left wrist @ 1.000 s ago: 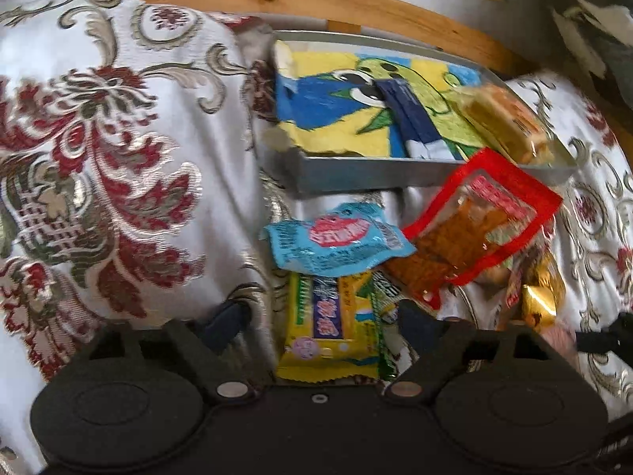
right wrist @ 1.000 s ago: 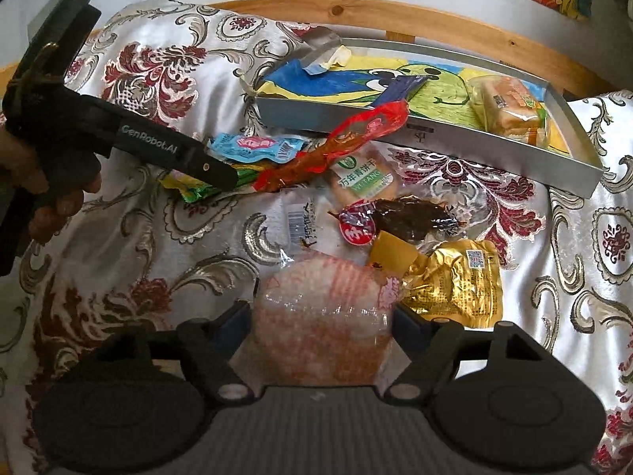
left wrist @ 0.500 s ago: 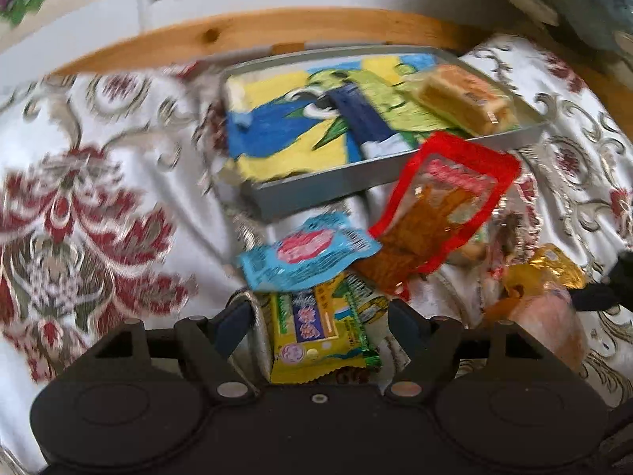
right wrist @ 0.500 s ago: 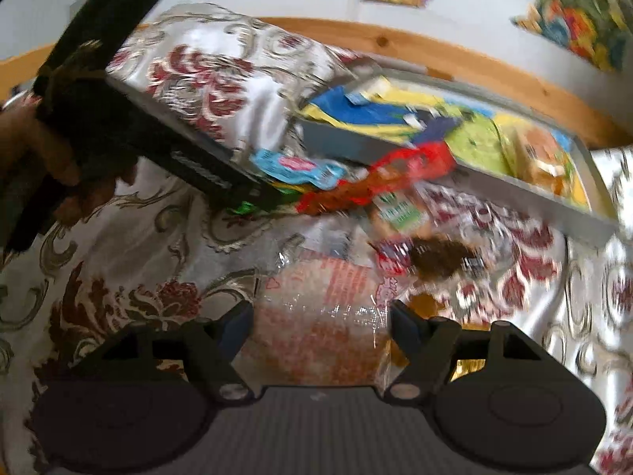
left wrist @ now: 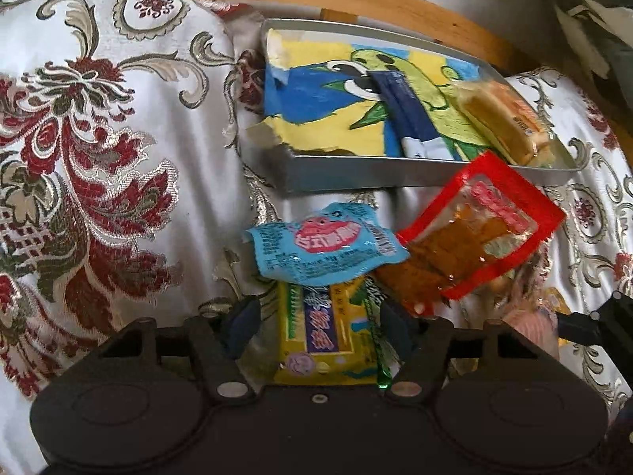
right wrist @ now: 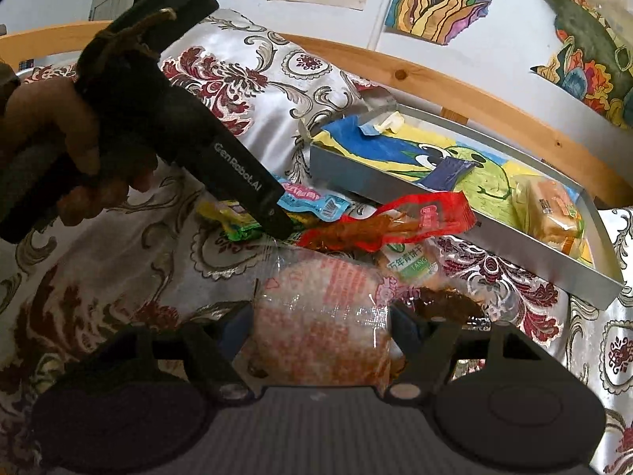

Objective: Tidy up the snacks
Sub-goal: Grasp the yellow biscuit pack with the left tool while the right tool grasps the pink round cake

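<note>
Between my left gripper's open fingers lies a yellow snack pack, with a small gap on its left side. A light blue packet overlaps its far end, and a red-edged pouch lies to the right. My right gripper is shut on a round pink wrapped cake, raised off the cloth. The grey metal tray beyond holds a blue stick pack and a wrapped bread. The left gripper, seen from the right wrist, points down at the pile.
A hand holds the left gripper. A green-label biscuit pack and a dark snack lie behind the cake. Floral cloth covers the table; a wooden rail runs behind the tray.
My right gripper has lifted and tilted up with the pink cake in it. The left gripper's fingers have narrowed around the yellow pack.
</note>
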